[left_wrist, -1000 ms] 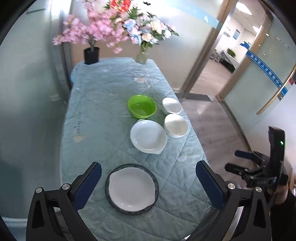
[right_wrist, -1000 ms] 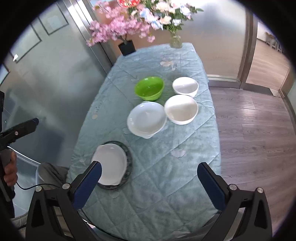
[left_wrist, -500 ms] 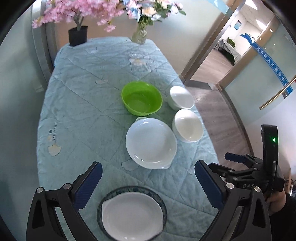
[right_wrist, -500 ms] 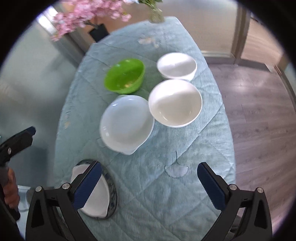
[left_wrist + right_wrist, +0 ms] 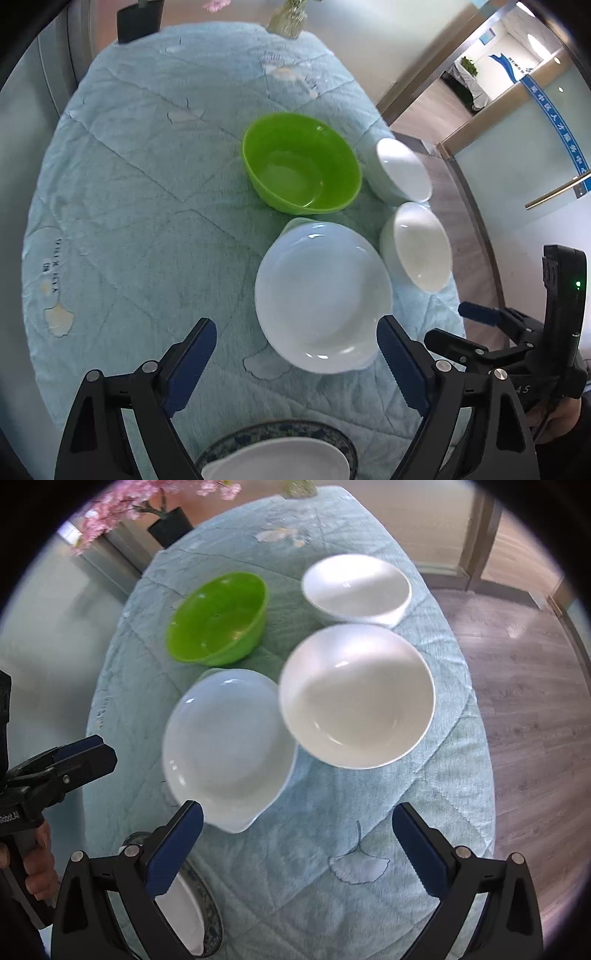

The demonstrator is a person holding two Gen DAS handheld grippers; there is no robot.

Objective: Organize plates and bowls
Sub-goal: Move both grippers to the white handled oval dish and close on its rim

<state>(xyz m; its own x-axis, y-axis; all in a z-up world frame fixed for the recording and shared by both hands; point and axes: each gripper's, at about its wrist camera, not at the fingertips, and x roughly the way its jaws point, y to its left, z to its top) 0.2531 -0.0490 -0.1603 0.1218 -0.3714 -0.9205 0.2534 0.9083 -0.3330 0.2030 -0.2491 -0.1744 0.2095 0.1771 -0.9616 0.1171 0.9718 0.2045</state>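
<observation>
On the light-blue quilted table (image 5: 129, 184) stand a green bowl (image 5: 301, 164), two white bowls (image 5: 404, 171) (image 5: 417, 247) and a white deep plate (image 5: 321, 295). A second white plate on a blue-rimmed plate (image 5: 277, 458) lies nearest me. My left gripper (image 5: 295, 365) hovers over the deep plate's near rim with its jaws closing; the pads touch nothing. My right gripper (image 5: 299, 851) is open over bare cloth, just short of the nearer white bowl (image 5: 356, 696) and the deep plate (image 5: 225, 746). The green bowl (image 5: 218, 618) and the far white bowl (image 5: 356, 587) lie beyond.
A glass vase (image 5: 286, 18) and a black flower pot (image 5: 140, 18) stand at the table's far end. The table's right edge drops to a wooden floor (image 5: 535, 701) and a doorway. A grey wall runs along the left side.
Both grippers came down and forward toward the dishes, which now look much larger. The stacked near plate slid to the bottom edge of both views. The left jaws stand narrower.
</observation>
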